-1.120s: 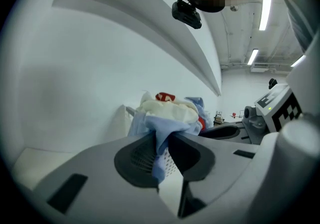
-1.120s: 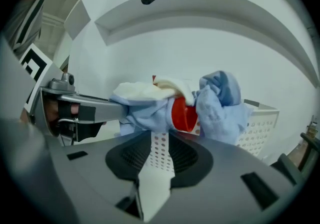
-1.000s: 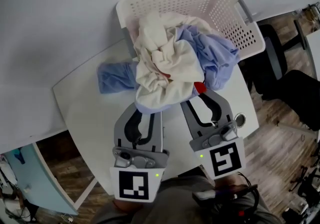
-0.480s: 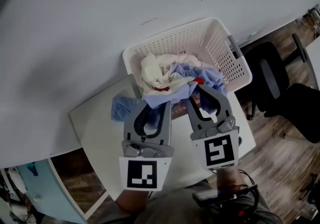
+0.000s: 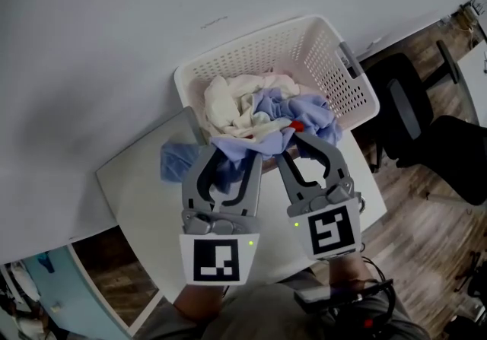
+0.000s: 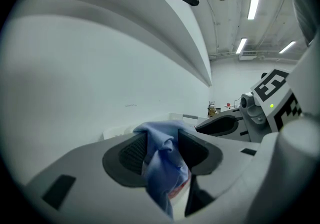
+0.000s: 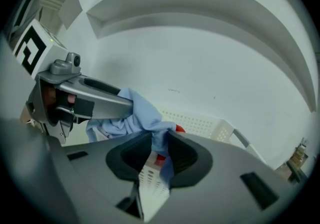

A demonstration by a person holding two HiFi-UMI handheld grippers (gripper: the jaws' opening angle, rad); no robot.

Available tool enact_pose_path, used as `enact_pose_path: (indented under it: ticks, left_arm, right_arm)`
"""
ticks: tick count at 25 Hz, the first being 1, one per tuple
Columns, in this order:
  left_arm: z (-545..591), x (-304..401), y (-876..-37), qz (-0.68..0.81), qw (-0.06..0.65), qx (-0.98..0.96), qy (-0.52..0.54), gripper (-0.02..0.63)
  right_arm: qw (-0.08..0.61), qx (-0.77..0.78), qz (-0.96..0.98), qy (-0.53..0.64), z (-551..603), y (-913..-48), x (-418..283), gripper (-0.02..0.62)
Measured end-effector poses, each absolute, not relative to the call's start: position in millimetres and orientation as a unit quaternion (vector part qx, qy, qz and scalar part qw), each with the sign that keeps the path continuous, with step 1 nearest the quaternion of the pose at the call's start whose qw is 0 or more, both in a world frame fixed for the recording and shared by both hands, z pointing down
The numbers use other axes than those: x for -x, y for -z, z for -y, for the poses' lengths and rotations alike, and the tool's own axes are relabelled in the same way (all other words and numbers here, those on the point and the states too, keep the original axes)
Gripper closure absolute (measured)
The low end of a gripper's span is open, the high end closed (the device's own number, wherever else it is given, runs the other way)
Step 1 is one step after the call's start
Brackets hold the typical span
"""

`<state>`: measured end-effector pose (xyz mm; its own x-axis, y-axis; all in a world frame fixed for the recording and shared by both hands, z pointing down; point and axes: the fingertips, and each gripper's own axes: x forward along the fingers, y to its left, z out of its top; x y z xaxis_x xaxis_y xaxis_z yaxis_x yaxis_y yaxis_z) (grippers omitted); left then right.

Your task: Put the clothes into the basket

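Clothes (image 5: 262,114), crumpled blue, pinched by right jaws, seemingly slack in just-opened left jaws

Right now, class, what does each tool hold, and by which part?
The right tool grips the blue cloth by a bunched fold. The left tool has just been opening; another fold hangs loose between its jaws.

no legible text, no numbers (any view)
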<state>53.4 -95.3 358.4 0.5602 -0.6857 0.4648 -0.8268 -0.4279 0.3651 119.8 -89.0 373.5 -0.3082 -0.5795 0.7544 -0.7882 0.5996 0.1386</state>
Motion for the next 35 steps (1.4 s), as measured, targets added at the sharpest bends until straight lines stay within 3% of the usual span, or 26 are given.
enact_pose_path:
  ticks: [4, 18, 29, 35]
  left_arm:
    - [75.6, -38.2, -351.4, 0.461, 0.286, -0.833, -0.106, 0.366]
    - [-20.5, 31.6, -417.2, 0.495, 0.330, -0.799, -0.093, 0.327]
    - [-43.5, 79.7, -522.3, 0.508, 0.388, -0.757, -0.135, 0.279]
    - [-20.1, 102.1, -564.8, 0.511, 0.391, -0.750, -0.152, 0.267]
  right_arm:
    - [0.393, -0.440, 0.797, -0.128, 76.1, -365.5, -112.2, 0.488]
    - [0.339, -0.439, 0.807, -0.203, -17.2, -411.3, -59.2, 0.486]
    - [0.344, -0.425, 0.795, -0.262, -46.6, -503.3, -28.5, 0.358]
    - [0.336, -0.423, 0.797, -0.270, -34.7, -522.6, -11.1, 0.337]
